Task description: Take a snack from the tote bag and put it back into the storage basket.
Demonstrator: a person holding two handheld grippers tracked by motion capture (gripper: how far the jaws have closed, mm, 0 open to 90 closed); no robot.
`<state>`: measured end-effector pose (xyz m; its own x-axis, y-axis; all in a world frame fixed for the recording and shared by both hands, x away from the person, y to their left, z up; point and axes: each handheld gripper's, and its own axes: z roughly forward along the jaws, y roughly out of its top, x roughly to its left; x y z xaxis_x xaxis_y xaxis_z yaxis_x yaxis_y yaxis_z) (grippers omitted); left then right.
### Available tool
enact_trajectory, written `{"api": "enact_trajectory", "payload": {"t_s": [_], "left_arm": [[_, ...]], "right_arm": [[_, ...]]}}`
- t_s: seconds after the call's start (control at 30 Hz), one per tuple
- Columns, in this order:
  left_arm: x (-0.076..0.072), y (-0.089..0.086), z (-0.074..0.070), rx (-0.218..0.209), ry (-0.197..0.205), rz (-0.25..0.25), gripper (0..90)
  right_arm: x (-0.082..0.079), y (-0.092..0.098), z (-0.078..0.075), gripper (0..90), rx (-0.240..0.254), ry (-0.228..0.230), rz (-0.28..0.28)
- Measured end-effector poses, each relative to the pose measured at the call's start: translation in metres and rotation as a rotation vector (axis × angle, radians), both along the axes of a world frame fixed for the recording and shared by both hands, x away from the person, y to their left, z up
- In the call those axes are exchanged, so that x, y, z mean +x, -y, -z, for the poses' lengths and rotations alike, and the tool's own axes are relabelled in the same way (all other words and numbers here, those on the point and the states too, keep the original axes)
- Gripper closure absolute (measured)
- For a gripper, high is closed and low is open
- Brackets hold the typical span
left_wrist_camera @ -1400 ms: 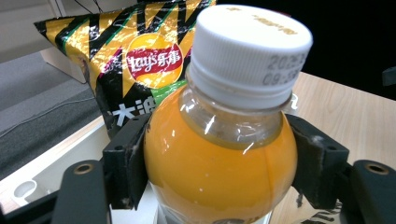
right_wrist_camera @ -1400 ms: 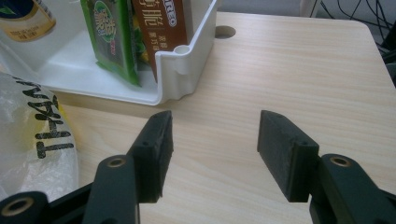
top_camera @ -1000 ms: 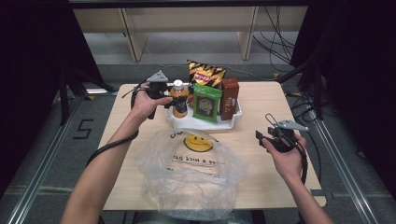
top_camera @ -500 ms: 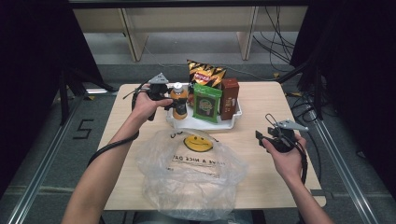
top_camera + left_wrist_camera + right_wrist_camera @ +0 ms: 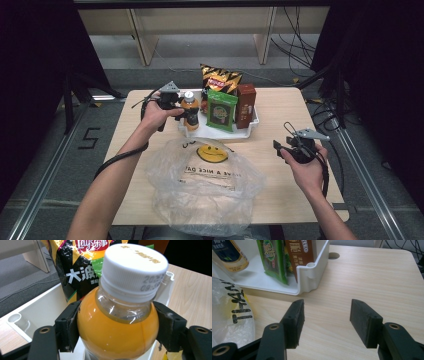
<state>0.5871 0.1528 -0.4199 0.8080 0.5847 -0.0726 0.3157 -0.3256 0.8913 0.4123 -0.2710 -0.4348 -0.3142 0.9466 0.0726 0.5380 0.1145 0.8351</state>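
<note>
Little is changing since the earlier frames: both hands are keeping their places, and the left gripper (image 5: 186, 112) is still sitting at the clear plastic bottle of orange drink with a white cap (image 5: 189, 108). That bottle is standing upright at the left end of the white plastic tray (image 5: 252, 123), which is resting on the pale wooden table (image 5: 280, 102) over a grey floor, with dark curtains at both sides and pale furniture legs behind. Behind the bottle a black and yellow crisp bag (image 5: 75, 267) is showing "Lay's" with Chinese characters; beside it a green packet (image 5: 220, 109) and a brown carton (image 5: 245, 104) are standing in the tray. A crumpled clear plastic bag with a yellow smiley face (image 5: 202, 185) is lying in front, reading "THANK" in the right gripper view. Both left jaws are pressing the bottle's shoulder just under the cap. The right gripper (image 5: 285, 148) is hovering over bare wood right of the bag, jaws wide and holding nothing.
</note>
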Motion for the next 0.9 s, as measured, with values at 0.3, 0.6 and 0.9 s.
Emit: {"api": "enact_trajectory", "payload": {"t_s": [0.3,0.6,0.9], "left_arm": [[0.002,-0.001,0.007,0.013,-0.013,-0.011,29.9],[0.003,-0.003,0.013,0.024,-0.029,-0.021,29.9],[0.004,-0.004,0.017,0.025,-0.036,-0.023,29.9]], "right_arm": [[0.000,0.000,0.000,45.7,0.002,0.000,-0.001],[0.000,-0.001,0.000,45.7,0.003,-0.007,0.002],[0.000,0.000,0.000,45.6,0.007,-0.001,-0.001]]}}
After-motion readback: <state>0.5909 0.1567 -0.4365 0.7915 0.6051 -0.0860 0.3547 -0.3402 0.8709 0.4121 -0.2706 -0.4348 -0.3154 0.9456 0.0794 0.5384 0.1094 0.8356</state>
